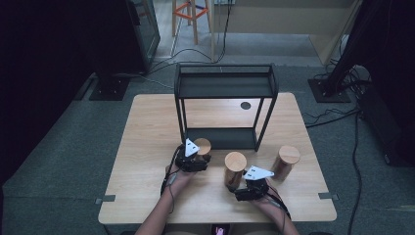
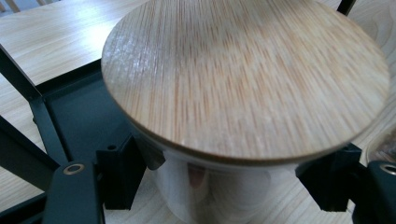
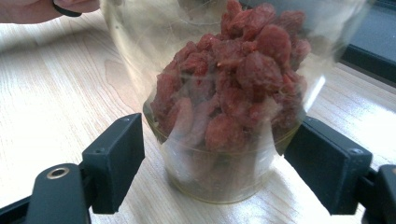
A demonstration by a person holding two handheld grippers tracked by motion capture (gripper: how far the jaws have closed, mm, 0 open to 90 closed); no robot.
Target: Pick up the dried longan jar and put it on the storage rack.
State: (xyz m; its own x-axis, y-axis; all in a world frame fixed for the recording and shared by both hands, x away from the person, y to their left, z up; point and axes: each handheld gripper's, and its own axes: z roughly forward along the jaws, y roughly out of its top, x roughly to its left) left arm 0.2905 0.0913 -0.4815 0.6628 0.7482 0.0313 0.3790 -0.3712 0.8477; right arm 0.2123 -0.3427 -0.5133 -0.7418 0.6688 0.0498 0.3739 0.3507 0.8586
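Three bamboo-lidded glass jars stand on the wooden table [image 1: 147, 147]: left gripper [image 1: 195, 159] straddles one [image 1: 202, 146], right gripper [image 1: 247, 188] another [image 1: 235, 169], jaws open; the third [image 1: 286, 160] stands apart.

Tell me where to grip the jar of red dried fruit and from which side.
Grip the jar low on its glass wall, coming in level from the person's side as the right gripper does now. It stands upright and round, so the fingers can straddle its base. Its wooden lid overhangs, so avoid the top.
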